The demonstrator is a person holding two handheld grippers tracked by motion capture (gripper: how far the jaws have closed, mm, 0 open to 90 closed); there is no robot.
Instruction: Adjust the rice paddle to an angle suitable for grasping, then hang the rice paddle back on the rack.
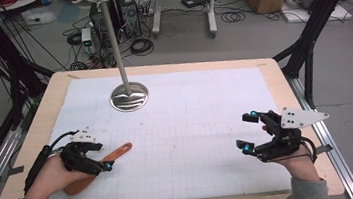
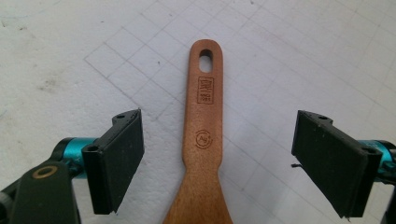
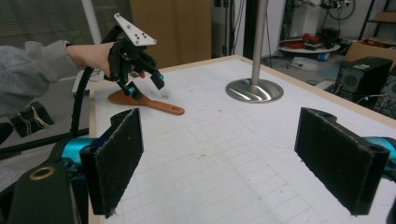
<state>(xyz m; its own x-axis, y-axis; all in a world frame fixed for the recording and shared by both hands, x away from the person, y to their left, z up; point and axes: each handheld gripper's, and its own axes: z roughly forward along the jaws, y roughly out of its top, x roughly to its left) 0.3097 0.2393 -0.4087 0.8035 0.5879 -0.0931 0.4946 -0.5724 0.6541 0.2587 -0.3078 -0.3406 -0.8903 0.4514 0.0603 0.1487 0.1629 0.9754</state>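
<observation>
Left gripper view: wooden spatula (image 2: 203, 140), flat on the white gridded mat (image 2: 303, 56), handle toward twelve o'clock with a hanging hole at its tip, blade toward six. Judged light, rigid and smooth-finished, not fragile; the narrow neck below the round stamp looks the best purchase. Left gripper (image 2: 217, 161) straddles the handle, jaws wide apart, pads clear of the wood. High view: spatula at eight o'clock on the table (image 1: 282, 75); right gripper (image 1: 248, 132) at four, spread and empty; metal stand (image 1: 129, 96) at eleven.
</observation>
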